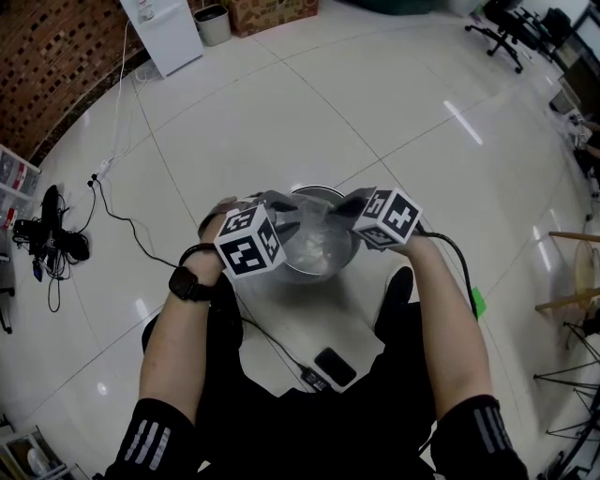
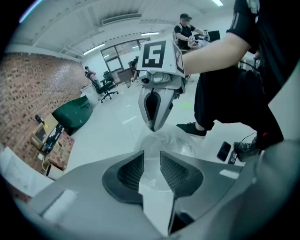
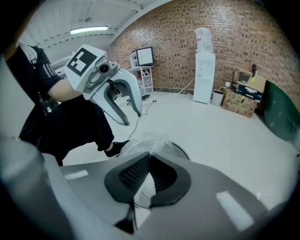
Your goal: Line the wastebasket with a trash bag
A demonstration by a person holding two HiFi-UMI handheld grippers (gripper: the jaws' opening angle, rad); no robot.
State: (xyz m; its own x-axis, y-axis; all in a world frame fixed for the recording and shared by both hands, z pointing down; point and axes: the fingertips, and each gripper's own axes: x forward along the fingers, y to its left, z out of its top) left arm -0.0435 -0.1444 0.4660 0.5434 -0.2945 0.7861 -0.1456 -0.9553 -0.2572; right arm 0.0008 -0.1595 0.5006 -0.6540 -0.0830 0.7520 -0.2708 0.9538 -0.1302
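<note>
A round metal wastebasket [image 1: 327, 266] stands on the white floor in front of the person's feet. A clear trash bag [image 1: 314, 242] lies crumpled inside it. In the left gripper view the film of the trash bag [image 2: 165, 140] rises to a peak. My right gripper [image 2: 153, 125] hangs over the basket with its tips pinched on that peak. In its own view the right gripper [image 3: 149, 155] has its pads together. My left gripper [image 2: 152, 155] is open, with a gap between the pads and clear film showing in the gap. Both grippers, left [image 1: 284, 205] and right [image 1: 343, 205], meet over the basket's rim.
A black phone [image 1: 335, 366] and a cable plug lie on the floor near the person's legs. One shoe [image 1: 398, 283] stands right of the basket. Cables [image 1: 111, 202] trail off to the left. A white water dispenser [image 1: 167, 33], a small bin [image 1: 213, 23] and cardboard boxes stand by the brick wall.
</note>
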